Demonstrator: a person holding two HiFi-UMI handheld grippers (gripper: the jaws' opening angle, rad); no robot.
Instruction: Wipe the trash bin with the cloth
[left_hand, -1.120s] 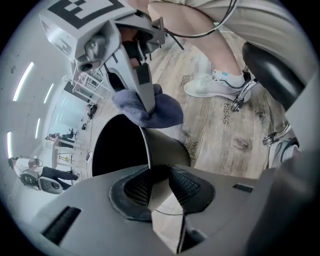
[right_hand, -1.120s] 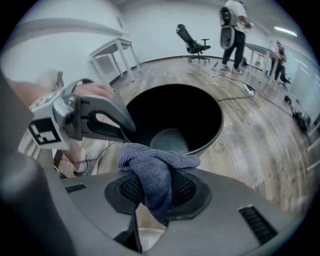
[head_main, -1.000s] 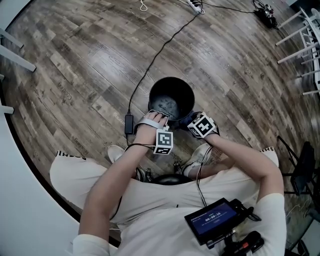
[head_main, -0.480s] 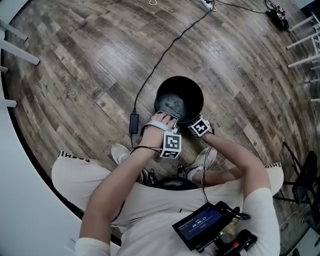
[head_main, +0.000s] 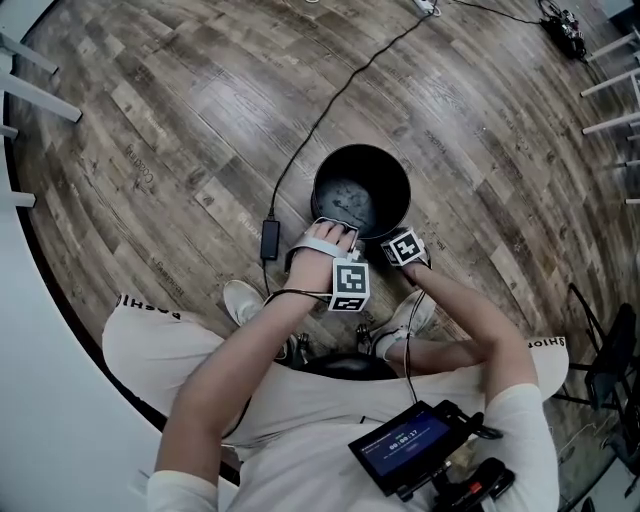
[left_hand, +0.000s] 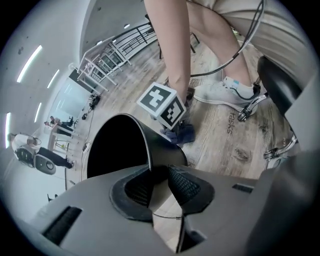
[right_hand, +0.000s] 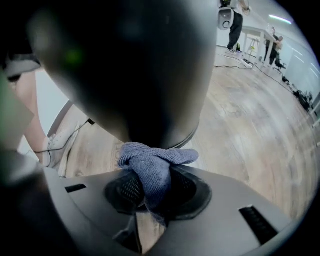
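Trash bin (head_main: 360, 190), black and round, stands upright with its mouth open on the wooden floor (head_main: 170, 120), just in front of the seated person's white shoes (head_main: 240, 300). Left gripper (left_hand: 159, 180) sits at the near edge of the bin: its jaws straddle the rim, one pad inside the bin and one against the outer wall, drawn in narrow so that they pinch the thin wall between them. Right gripper (right_hand: 152, 181) is just beside the bin's near outer wall, to the right of the left one and lower down the side. Its jaws are clamped on a blue-grey cloth (right_hand: 152, 160), a bunched fold of which sticks out past the pads and presses against the bin's dark wall near its base. From the left gripper view the same cloth shows under the right gripper's marker cube (left_hand: 162, 106), against the outside of the bin. A black cable (head_main: 330, 90) runs over the floor from beyond the bin, past its left side, to a small black power brick (head_main: 270, 238) lying left of the bin
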